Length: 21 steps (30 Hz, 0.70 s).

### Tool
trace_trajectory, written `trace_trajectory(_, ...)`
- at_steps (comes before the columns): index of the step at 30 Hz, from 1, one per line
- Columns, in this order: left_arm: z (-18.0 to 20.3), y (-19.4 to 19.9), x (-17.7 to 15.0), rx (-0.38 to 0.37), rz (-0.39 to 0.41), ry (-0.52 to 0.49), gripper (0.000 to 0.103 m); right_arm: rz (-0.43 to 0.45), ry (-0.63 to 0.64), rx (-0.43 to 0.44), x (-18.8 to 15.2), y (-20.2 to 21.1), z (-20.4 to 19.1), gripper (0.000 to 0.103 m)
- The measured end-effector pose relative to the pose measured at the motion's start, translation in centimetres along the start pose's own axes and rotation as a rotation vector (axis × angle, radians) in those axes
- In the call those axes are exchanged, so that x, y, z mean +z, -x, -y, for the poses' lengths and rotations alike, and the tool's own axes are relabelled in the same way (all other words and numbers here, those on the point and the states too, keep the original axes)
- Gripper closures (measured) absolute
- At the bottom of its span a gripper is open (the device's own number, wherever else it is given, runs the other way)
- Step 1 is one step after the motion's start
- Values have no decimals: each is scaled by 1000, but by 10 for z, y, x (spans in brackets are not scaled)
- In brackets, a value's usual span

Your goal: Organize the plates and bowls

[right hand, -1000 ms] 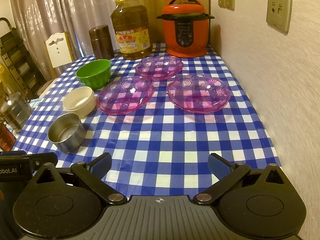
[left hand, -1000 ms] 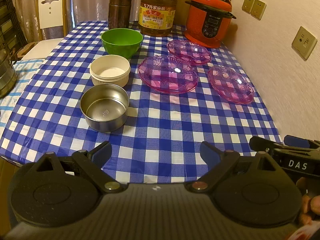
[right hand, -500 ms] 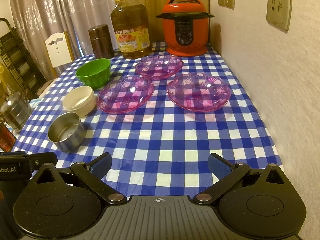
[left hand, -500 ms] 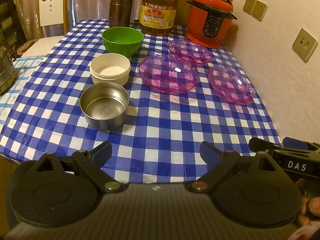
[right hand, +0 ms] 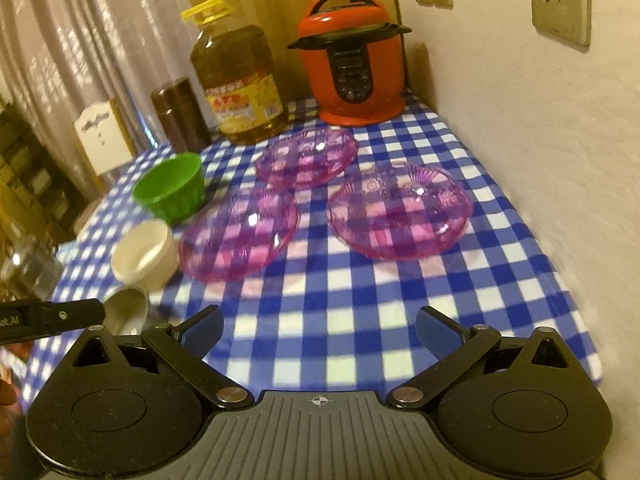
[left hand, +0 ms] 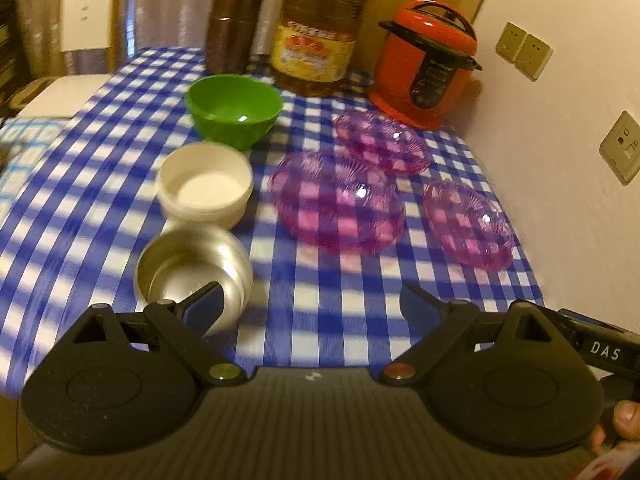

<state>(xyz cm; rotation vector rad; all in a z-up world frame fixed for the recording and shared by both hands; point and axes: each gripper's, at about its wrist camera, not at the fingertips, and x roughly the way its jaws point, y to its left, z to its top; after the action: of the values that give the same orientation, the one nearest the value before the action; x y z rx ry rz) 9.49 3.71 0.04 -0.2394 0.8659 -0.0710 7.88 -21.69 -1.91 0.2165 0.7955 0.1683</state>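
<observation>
On the blue checked tablecloth (left hand: 340, 320) stand a steel bowl (left hand: 192, 272), a white bowl (left hand: 204, 188) and a green bowl (left hand: 234, 108) in a row on the left. Three pink glass plates lie to the right: a middle one (left hand: 338, 204), a far one (left hand: 380, 140) and a right one (left hand: 468, 226). My left gripper (left hand: 312, 304) is open and empty, its left fingertip just in front of the steel bowl. My right gripper (right hand: 320, 328) is open and empty, short of the right plate (right hand: 400, 212) and middle plate (right hand: 240, 236).
A red pressure cooker (left hand: 426, 76), an oil jug (left hand: 318, 32) and a brown canister (left hand: 232, 30) stand at the table's back. The wall (right hand: 540, 140) runs along the right edge. A white chair (left hand: 88, 16) stands at the back left.
Both grippers have moved forward over the table toward the bowls and plates and tilted; the views are blurred by motion. Both stay open.
</observation>
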Motion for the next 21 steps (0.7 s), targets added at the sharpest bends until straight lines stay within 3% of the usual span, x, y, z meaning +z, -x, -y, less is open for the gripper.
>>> trace_trajectory(6,-18,-48,46,-41,-1,-63,16,9,-74,15,20,-37,-5,2)
trace_trajectory(9,-23,-74,64,-43,-11,-109,18,-3,-129,25,27,-59,-6,23)
trace_trajectory(13,-22,-106,84,-69,-22,-209,23,-29,-195,34,33,-91,-5,31)
trace_trajectory(21,-18,-161,110,-93,-43,-316,39,-61,-242,32,40,-136,-4,51)
